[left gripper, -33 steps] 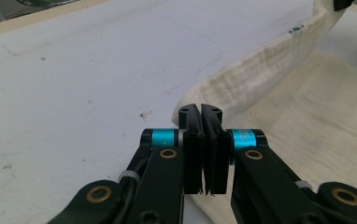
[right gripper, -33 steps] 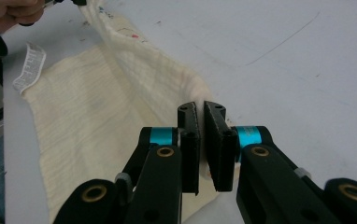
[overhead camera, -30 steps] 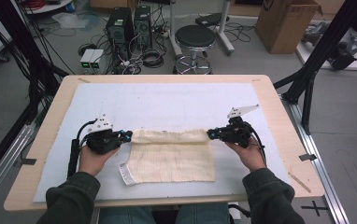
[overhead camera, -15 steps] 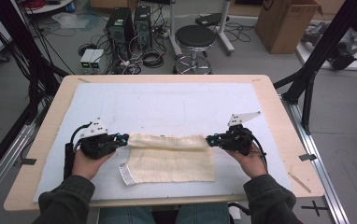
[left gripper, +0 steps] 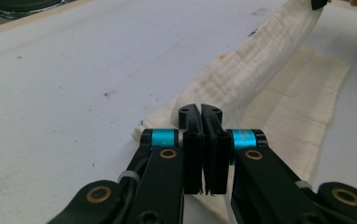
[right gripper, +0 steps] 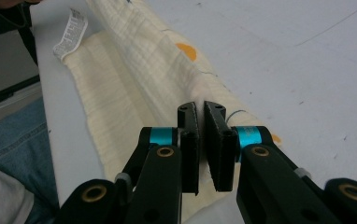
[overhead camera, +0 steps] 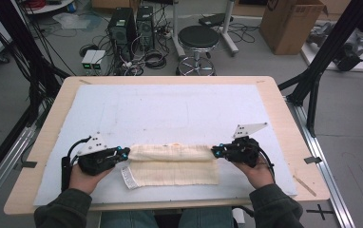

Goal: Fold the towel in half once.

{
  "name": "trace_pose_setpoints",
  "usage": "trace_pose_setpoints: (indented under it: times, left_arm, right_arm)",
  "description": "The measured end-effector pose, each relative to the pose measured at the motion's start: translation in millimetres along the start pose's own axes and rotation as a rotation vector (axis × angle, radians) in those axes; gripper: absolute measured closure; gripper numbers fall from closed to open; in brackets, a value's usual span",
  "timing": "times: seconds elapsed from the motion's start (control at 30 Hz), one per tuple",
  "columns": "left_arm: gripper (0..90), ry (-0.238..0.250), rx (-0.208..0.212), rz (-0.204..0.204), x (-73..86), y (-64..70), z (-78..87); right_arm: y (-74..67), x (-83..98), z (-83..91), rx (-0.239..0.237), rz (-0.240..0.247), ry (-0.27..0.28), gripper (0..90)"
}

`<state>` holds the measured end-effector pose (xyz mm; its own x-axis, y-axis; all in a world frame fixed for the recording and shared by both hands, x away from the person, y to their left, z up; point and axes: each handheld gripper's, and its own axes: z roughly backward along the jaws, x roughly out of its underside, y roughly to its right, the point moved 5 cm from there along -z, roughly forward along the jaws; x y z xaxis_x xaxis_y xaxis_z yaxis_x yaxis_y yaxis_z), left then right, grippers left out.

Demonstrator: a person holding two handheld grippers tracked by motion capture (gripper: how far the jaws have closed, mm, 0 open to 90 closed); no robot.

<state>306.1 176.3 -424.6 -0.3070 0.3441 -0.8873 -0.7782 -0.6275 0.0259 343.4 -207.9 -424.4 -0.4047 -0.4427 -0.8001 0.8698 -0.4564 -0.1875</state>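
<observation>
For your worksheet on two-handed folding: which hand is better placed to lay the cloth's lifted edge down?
Neither alone: the left tool and right tool each pinch one end of the cream cloth, level, so both should lower together.

Looks like a lab or technical workshop: computer towers point(overhead camera: 131, 29) and tangled cables point(overhead camera: 146, 59) on the grey floor, a black stool point(overhead camera: 197, 39), a cardboard box point(overhead camera: 291, 23), black rig struts point(overhead camera: 320, 61) framing a wooden worktop point(overhead camera: 51, 123) with a white mat point(overhead camera: 179, 114).

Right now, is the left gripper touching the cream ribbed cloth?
Touching. The left gripper view shows the left gripper with its jaws shut on a corner of the cream ribbed cloth, which lifts away from the white table mat.
</observation>
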Motion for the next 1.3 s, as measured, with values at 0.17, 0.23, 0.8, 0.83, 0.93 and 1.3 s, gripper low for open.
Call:
trace_pose_setpoints:
  times: [0.17, 0.23, 0.8, 0.83, 0.93, 1.3]
  left_arm:
    - [87.0, -0.030, 0.019, -0.013, 14.4, 8.4, -1.6]
    - [87.0, -0.034, 0.025, -0.008, 18.9, 9.9, -1.6]
    - [65.3, -0.034, 0.128, 0.027, 28.7, 22.6, 6.1]
    - [63.2, -0.026, 0.132, 0.032, 27.5, 22.0, 7.8]
    - [56.8, -0.006, 0.135, 0.054, 22.8, 19.5, 11.6]
    - [66.6, -0.114, 0.123, 0.000, 24.3, 26.2, -16.5]
  right_arm:
    - [-6.3, 9.7, -1.3, 0.002, 0.000, -0.010, 84.5]
    - [-8.7, 14.1, -3.3, 0.001, 0.004, -0.017, 84.5]
    - [-25.1, 34.1, -3.3, -0.043, 0.004, -0.045, 71.3]
    - [-27.0, 33.2, -0.9, -0.052, 0.003, -0.033, 69.0]
    - [-30.2, 28.2, 5.3, -0.056, 0.009, -0.004, 64.8]
    - [-36.0, 25.9, -16.7, -0.069, 0.038, -0.081, 65.0]
